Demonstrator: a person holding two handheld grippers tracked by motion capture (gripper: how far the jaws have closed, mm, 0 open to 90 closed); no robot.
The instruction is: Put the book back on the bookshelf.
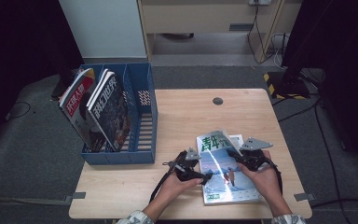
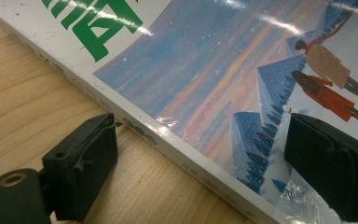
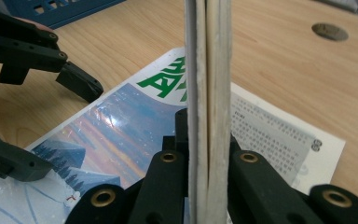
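With my right gripper (image 1: pixel 239 156) clenched on the lifted far corner of the magazine (image 1: pixel 226 175), I judge I should raise slowly while the left gripper (image 1: pixel 201 178), fingers spread astride the spine edge without pressing, steadies it. The magazine lies near the tabletop (image 1: pixel 186 112) front edge, long axis running away from me, title end farthest.

Magazine (image 1: pixel 226 175) flat on surface (image 1: pixel 186 116), front right part. File rack (image 1: pixel 142 119) at left edge of surface, well apart from magazine. 2 magazines (image 1: pixel 95 109) leaning in rack's left compartments. Left hand-held gripper (image 1: pixel 200 177) at magazine's left edge, 1 jaw over cover, 1 on surface beside spine. Right hand-held gripper (image 1: pixel 233 151) at magazine's far right corner, jaws pinching lifted pages (image 3: pixel 207 93). Round hole (image 1: pixel 218 101) in surface behind magazine.
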